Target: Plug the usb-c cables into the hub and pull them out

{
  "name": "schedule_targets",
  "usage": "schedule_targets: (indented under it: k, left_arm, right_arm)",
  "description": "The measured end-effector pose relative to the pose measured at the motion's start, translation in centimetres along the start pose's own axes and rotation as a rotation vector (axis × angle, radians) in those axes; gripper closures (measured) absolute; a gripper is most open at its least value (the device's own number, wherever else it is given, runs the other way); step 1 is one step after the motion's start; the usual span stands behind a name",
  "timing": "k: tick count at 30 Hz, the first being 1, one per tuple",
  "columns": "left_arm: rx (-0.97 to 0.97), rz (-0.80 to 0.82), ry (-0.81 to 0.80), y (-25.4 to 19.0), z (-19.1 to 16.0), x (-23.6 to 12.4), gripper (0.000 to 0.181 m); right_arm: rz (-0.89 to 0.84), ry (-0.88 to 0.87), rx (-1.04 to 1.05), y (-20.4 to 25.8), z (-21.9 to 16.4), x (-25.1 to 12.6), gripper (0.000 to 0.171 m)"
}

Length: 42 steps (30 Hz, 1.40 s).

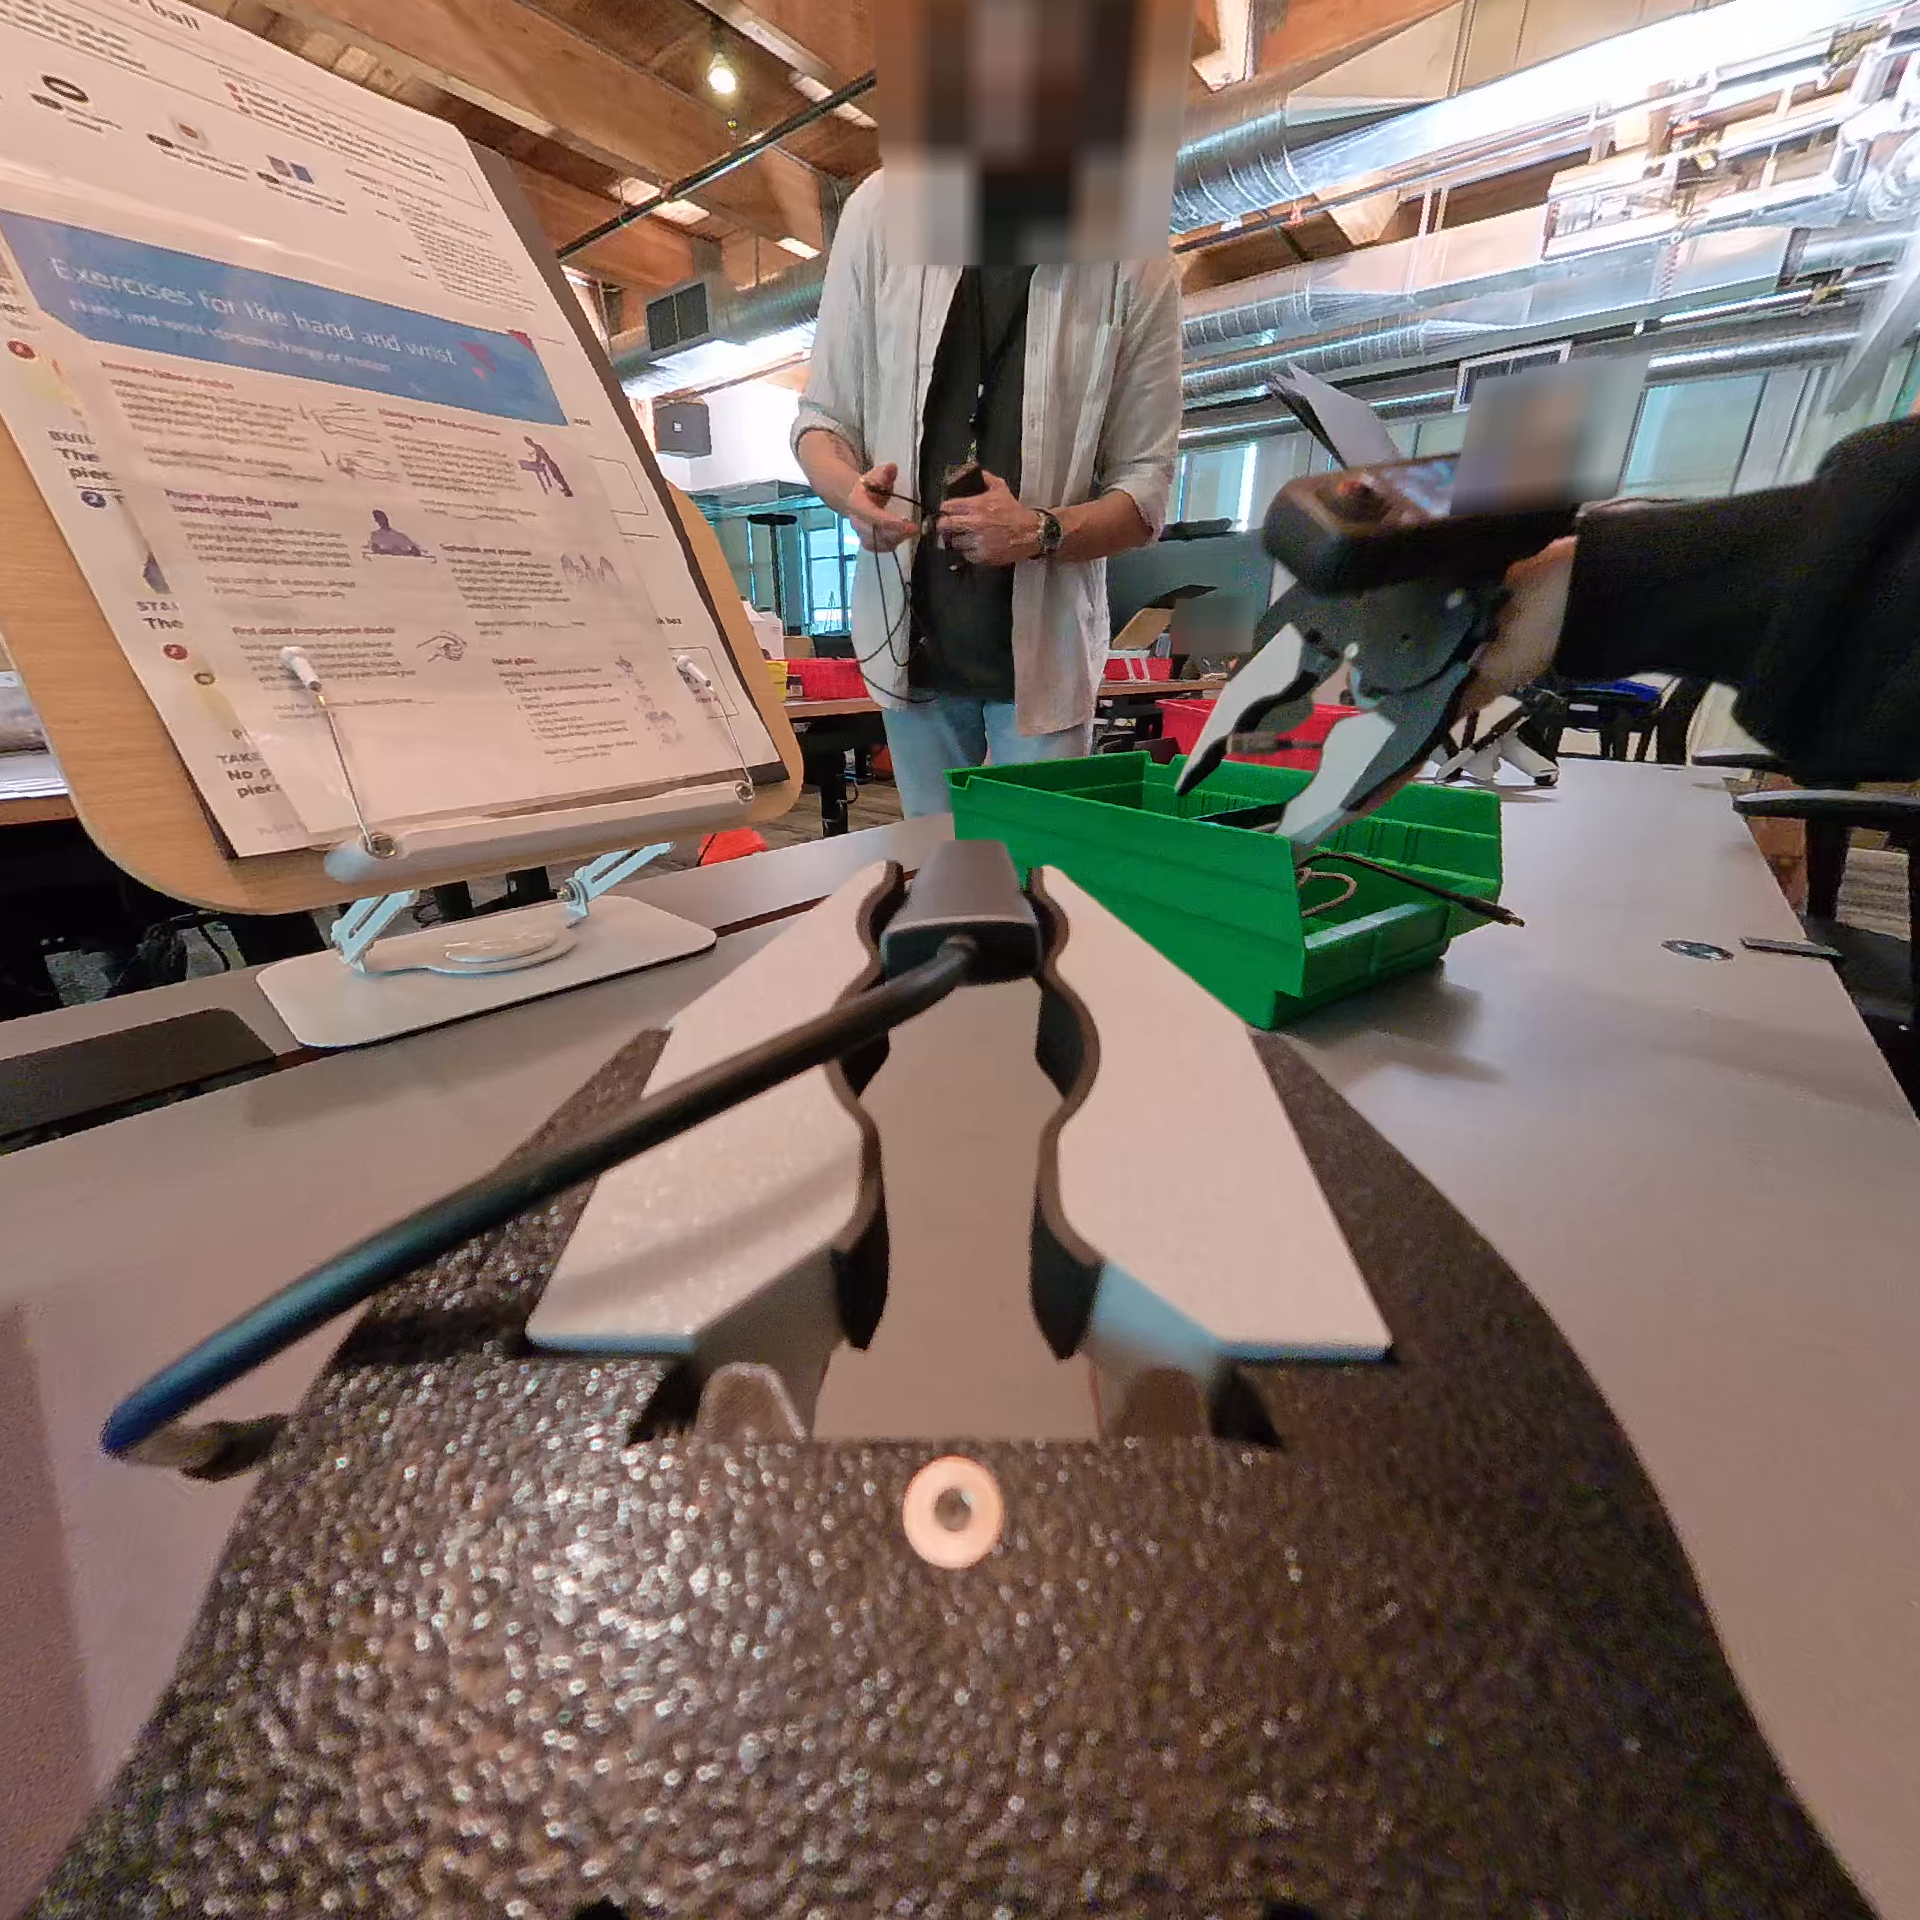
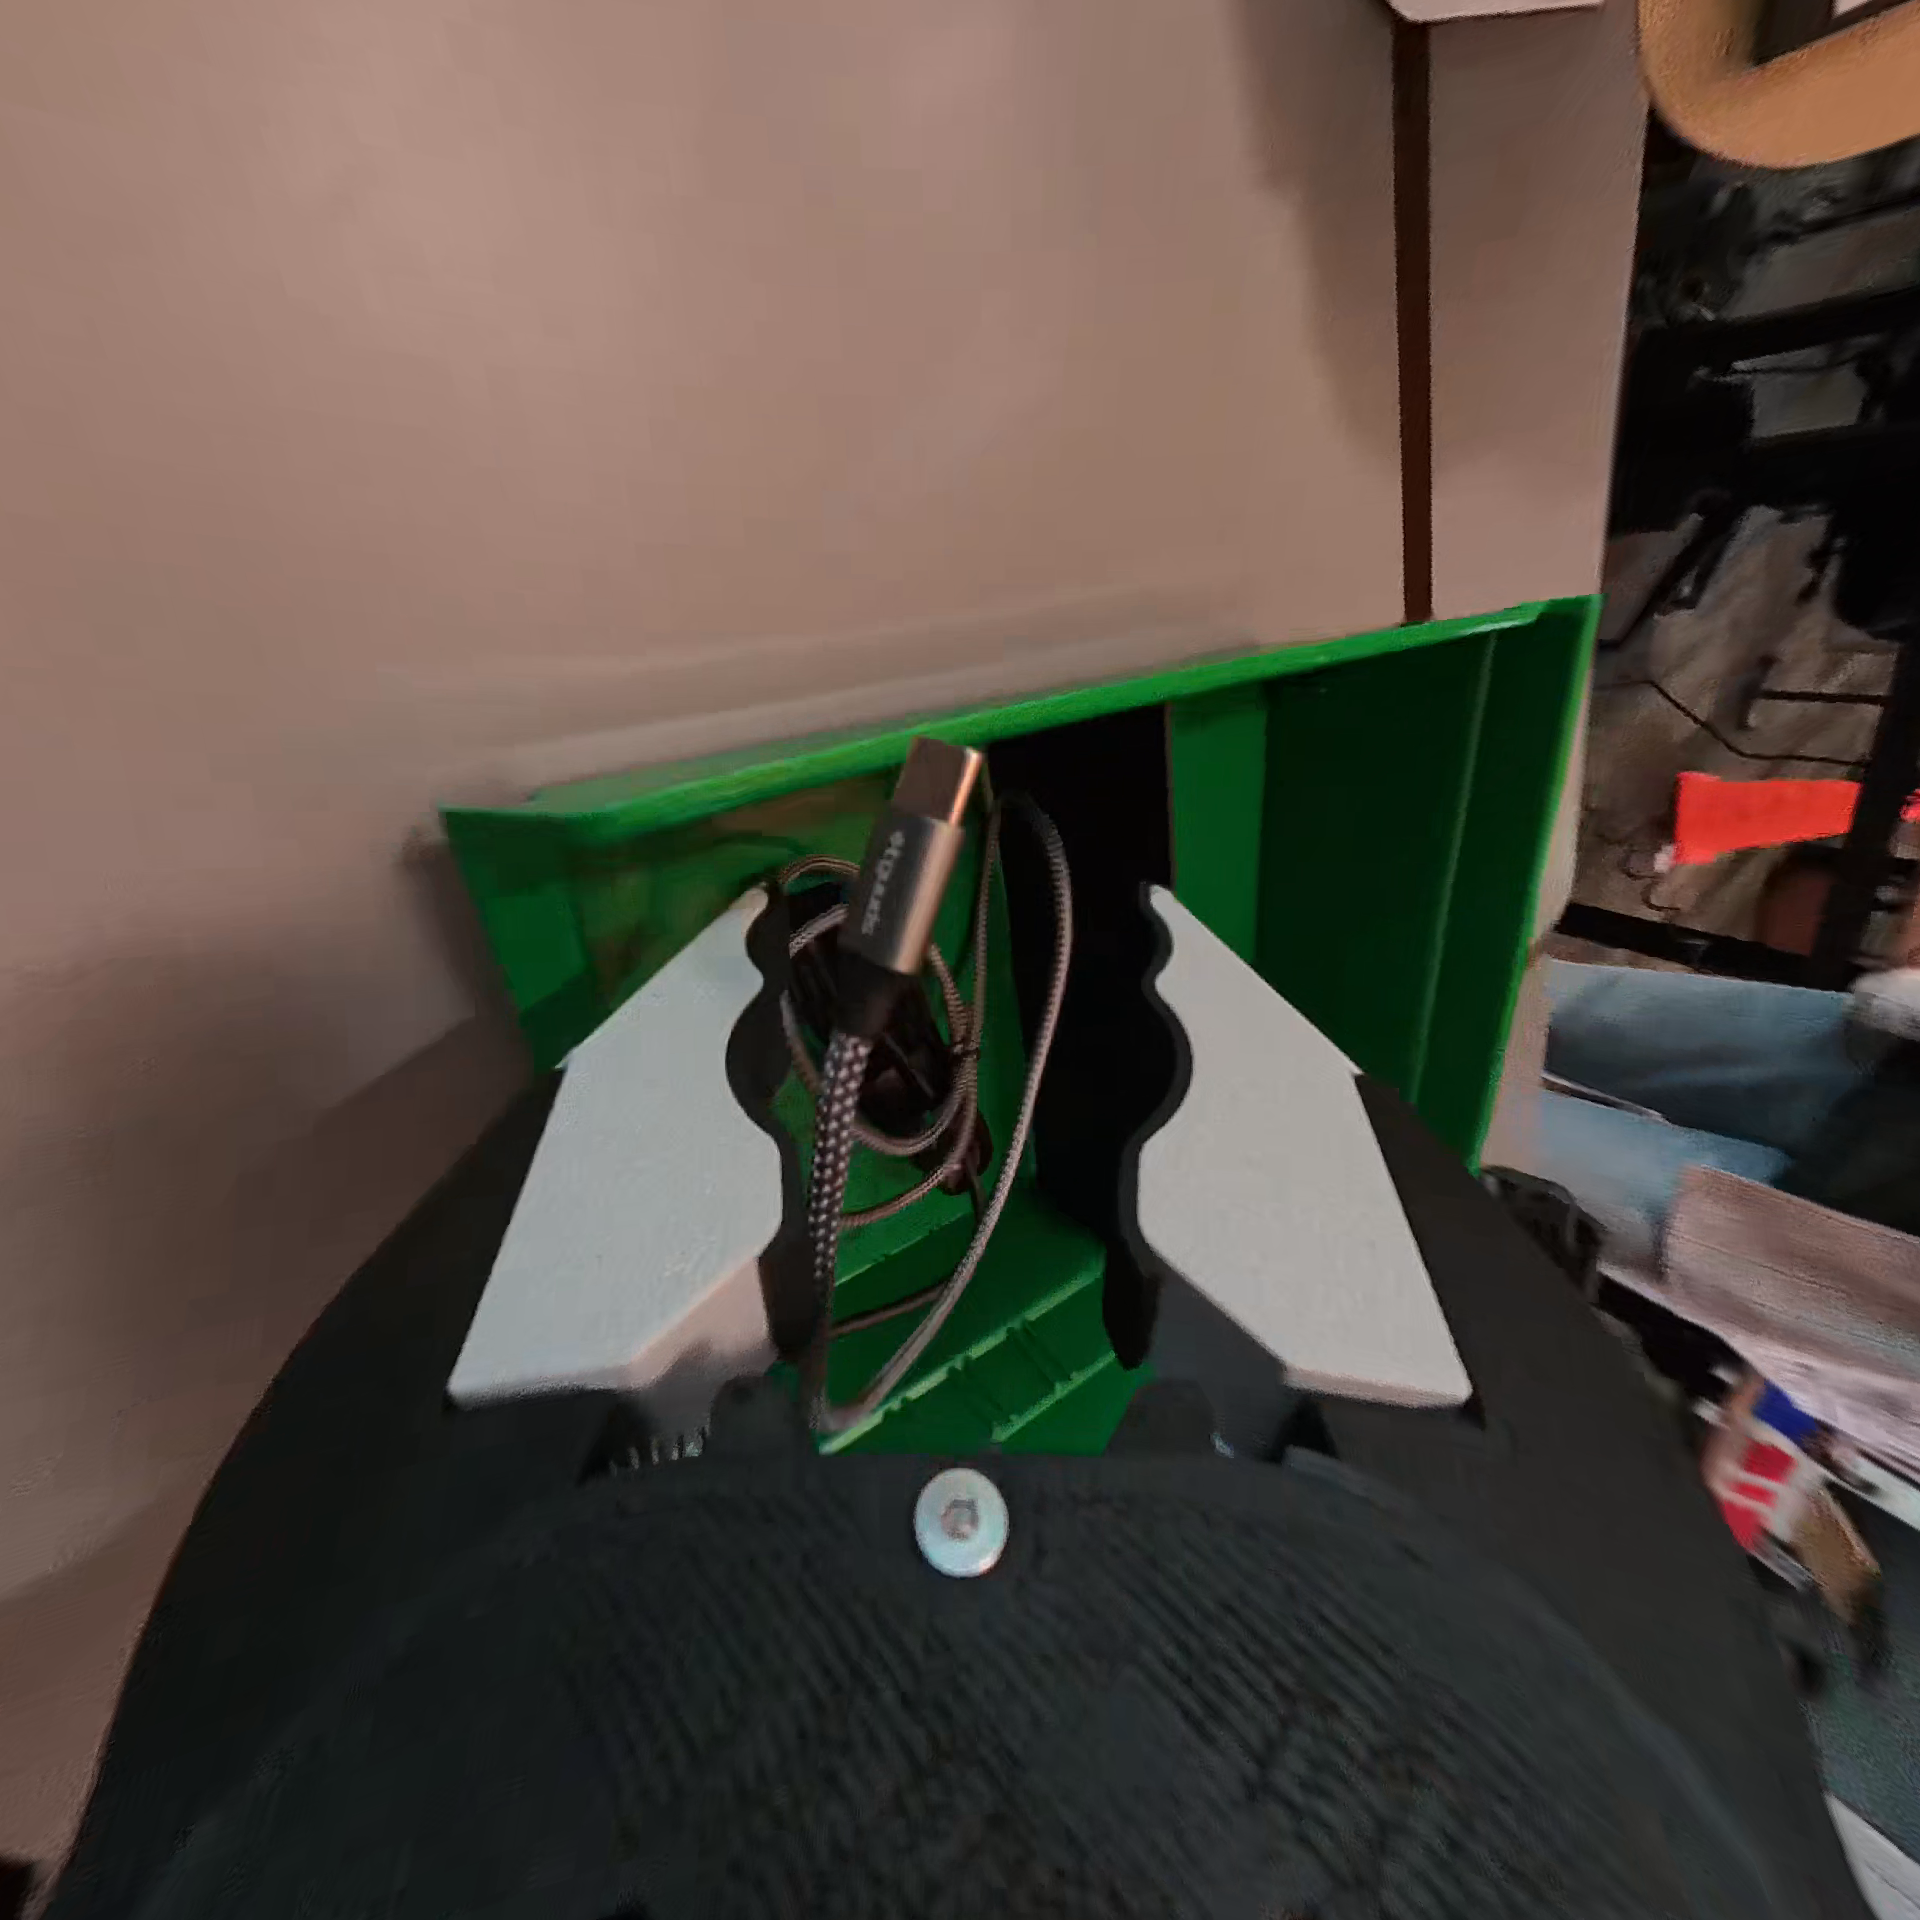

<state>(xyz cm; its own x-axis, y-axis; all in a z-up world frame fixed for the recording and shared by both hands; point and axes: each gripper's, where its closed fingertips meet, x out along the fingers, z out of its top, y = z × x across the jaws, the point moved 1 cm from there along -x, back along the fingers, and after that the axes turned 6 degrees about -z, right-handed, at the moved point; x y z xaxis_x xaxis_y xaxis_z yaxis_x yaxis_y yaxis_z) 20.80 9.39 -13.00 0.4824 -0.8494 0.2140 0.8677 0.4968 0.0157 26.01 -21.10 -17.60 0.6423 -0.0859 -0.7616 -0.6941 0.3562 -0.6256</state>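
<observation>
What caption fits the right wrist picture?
Open hand-held gripper reaching into green bin toward braided usb-c cable.

Left claw (image 1: 961, 914) held level and low, fingers closed in on a grasp at the tips. Right claw (image 2: 956, 935) pitched downward, fingers (image 2: 1247, 1164) spread apart, dark-sleeved arm (image 1: 1714, 603) extended behind it.

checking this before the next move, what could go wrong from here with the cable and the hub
The braided cable lies coiled and tangled in the green bin; the open right gripper may drag up the whole bundle. The left gripper pinches only the hub at its fingertips, so plugging force might twist it loose.
</observation>
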Motion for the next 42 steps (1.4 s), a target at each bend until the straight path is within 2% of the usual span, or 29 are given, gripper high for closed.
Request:
schedule_targets:
  k: [2,8,12,15,18,20,22,24,26,29,34,38,41,42]
  left_arm:
    - [-0.003,-0.005,0.002,-0.1,0.0,0.1,0.16]
    - [-0.011,-0.004,0.003,0.0,-0.2,0.0,0.16]
    - [-0.023,-0.005,0.002,0.1,-0.3,-0.1,0.16]
    - [-0.023,-0.008,0.004,0.0,-0.3,-0.1,0.16]
    - [-0.025,-0.014,0.01,-0.1,-0.4,0.0,0.16]
    - [-0.024,-0.015,0.012,-0.1,-0.4,0.0,0.16]
    - [-0.025,-0.015,0.015,-0.1,-0.5,0.0,0.16]
    - [-0.028,-0.013,0.016,0.0,-0.5,0.0,0.16]
    - [-0.031,-0.011,0.016,0.0,-0.6,0.0,0.16]
    - [-0.037,-0.008,0.015,0.1,-0.6,-0.1,0.16]
    - [-0.045,-0.015,0.015,0.0,-0.6,0.0,0.16]
    - [-0.045,-0.016,0.019,0.0,-0.7,0.0,0.16]
    - [-0.053,-0.014,0.014,0.1,-0.6,0.0,0.16]
    - [-0.055,-0.016,0.014,0.1,-0.6,0.0,0.16]
  right_arm:
    - [0.065,-0.027,0.029,0.5,-0.2,-1.2,0.105]
    - [0.102,0.02,0.006,1.6,-2.2,-2.2,0.105]
    - [0.073,0.193,-0.175,2.0,-5.6,-2.4,0.099]
    - [0.092,0.288,-0.216,1.9,-8.1,-3.0,0.095]
    - [0.153,0.348,-0.105,1.7,-10.3,-3.7,0.086]
    - [0.183,0.381,0.017,1.5,-11.4,-3.7,0.087]
    - [0.137,0.444,0.132,0.3,-12.6,-3.1,0.087]
    - [0.018,0.481,0.155,-1.4,-13.5,-2.2,0.093]
    - [-0.135,0.534,0.072,-3.1,-14.1,-1.7,0.099]
    - [-0.142,0.529,-0.21,-2.8,-13.6,-1.7,0.096]
    - [-0.345,0.522,-0.378,-7.2,-13.3,-3.3,0.093]
    - [-0.43,0.585,-0.683,-9.4,-14.4,-4.2,0.09]
    - [-0.442,0.598,-0.698,-10.0,-15.3,-4.8,0.096]
    - [-0.434,0.578,-0.681,-10.0,-15.5,-4.9,0.091]
